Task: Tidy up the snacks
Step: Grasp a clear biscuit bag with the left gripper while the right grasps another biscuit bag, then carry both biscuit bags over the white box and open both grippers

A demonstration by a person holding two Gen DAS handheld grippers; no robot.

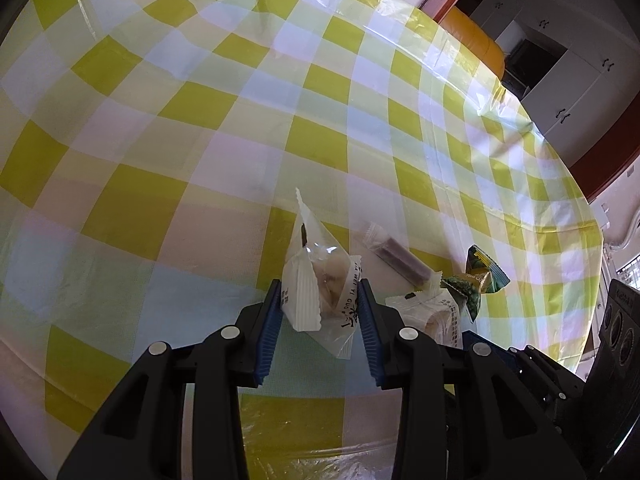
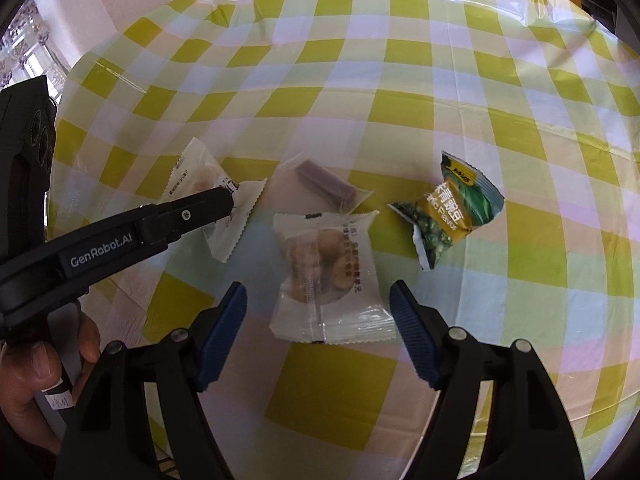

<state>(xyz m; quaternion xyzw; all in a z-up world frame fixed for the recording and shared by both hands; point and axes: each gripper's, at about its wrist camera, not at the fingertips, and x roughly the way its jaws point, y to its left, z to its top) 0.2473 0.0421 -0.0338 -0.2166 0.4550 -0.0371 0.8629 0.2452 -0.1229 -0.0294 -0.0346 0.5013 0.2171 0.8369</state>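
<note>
While the left tongs (image 1: 320,300) are clenched on a white snack packet (image 1: 310,280), their ribbed blue pads pressing its two sides, the packet stands nearly upright at lower centre of the left view, its long axis running up the frame to a crimped, saw-toothed top seal. A clear window in the crinkly wrapper shows pale round pieces inside.

Lower centre of the right view, the right tongs (image 2: 318,308) stand released, one blue pad on each side of a second packet (image 2: 326,276) without touching it. This packet lies flat on the counter (image 2: 400,80), roughly square, white plastic with a clear window holding tan round pieces; its serrated seals run along top and bottom.

Above it, mid-frame, a slim clear sleeve (image 2: 326,184) holds a purple bar whose length slants from upper left to lower right. To the right lies a crumpled green and yellow bag (image 2: 448,212) printed with peas, tilted with its top toward the upper right.

A glossy checked plastic cloth in yellow-green and white covers the counter. A hand (image 2: 36,372) grips a tongs handle at lower left.
</note>
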